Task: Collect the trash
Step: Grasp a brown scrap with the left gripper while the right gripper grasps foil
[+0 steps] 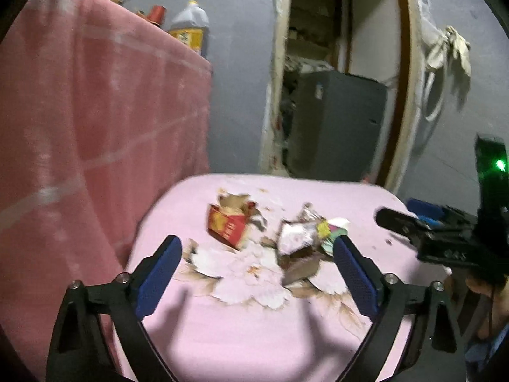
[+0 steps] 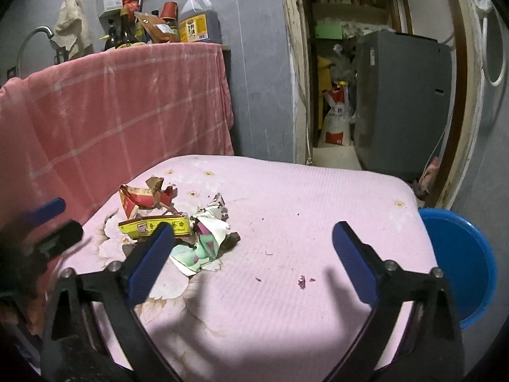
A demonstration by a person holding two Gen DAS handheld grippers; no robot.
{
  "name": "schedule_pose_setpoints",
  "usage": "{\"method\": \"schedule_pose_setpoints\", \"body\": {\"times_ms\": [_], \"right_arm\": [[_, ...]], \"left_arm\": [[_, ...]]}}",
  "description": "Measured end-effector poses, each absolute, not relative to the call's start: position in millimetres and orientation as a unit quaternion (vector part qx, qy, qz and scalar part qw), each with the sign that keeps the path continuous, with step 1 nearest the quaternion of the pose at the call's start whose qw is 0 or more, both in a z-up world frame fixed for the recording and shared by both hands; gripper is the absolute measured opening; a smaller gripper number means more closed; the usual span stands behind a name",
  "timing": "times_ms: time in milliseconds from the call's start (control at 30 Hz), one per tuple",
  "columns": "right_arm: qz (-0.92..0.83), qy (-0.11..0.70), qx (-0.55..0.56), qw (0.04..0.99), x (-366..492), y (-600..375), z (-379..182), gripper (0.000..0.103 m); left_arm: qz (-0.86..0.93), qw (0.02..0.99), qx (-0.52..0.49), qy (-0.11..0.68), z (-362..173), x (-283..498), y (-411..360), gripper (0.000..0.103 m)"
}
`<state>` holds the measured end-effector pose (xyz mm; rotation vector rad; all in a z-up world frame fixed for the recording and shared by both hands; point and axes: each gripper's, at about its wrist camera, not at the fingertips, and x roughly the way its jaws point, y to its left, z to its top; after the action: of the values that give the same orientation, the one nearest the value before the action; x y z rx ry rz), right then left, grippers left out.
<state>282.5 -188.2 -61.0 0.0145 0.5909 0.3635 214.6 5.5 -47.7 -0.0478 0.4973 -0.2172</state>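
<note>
Both claws spread and empty, left claw, right claw, crumpled wrappers, red carton, blue basin beside pink table

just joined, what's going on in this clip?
A person holds a gripper in each hand over a pink floral-covered surface, collecting trash. Both the left gripper and right gripper are open and empty, hanging above the surface. The litter sits in one small heap: a torn red carton, a yellow wrapper and crumpled paper. Nothing is picked up yet. A blue basin stands beside the surface's right edge.
</note>
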Motion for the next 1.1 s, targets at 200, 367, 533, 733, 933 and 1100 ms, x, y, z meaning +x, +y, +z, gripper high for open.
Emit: {"method": "schedule_pose_setpoints", "body": {"times_ms": [200,367,533,733,933,1100], "right_arm": [[0.194,0.315,0.007,0.929,292,-185,-66,0.075],[0.211,0.336,0.0,0.918,299,-177,-71,0.066],[0.224,0.362,-0.003,0.905,308,-169,-79,0.061],[0.233,0.382,-0.012,0.894,313,-161,-86,0.061],[0.254,0.405,-0.01,0.878,322,-155,-92,0.061],[0.269,0.414,-0.015,0.87,327,-146,-94,0.061]], "left_arm": [[-0.156,0.942,0.005,0.298,-56,229,-13,0.061],[-0.178,0.92,0.001,0.348,-65,245,-17,0.038],[-0.201,0.904,-0.013,0.376,-69,254,-15,0.03],[-0.208,0.897,-0.029,0.389,-72,256,-15,0.015],[-0.194,0.901,-0.048,0.385,-69,256,-8,0.012],[-0.181,0.9,-0.079,0.389,-67,256,2,0.01]]}}
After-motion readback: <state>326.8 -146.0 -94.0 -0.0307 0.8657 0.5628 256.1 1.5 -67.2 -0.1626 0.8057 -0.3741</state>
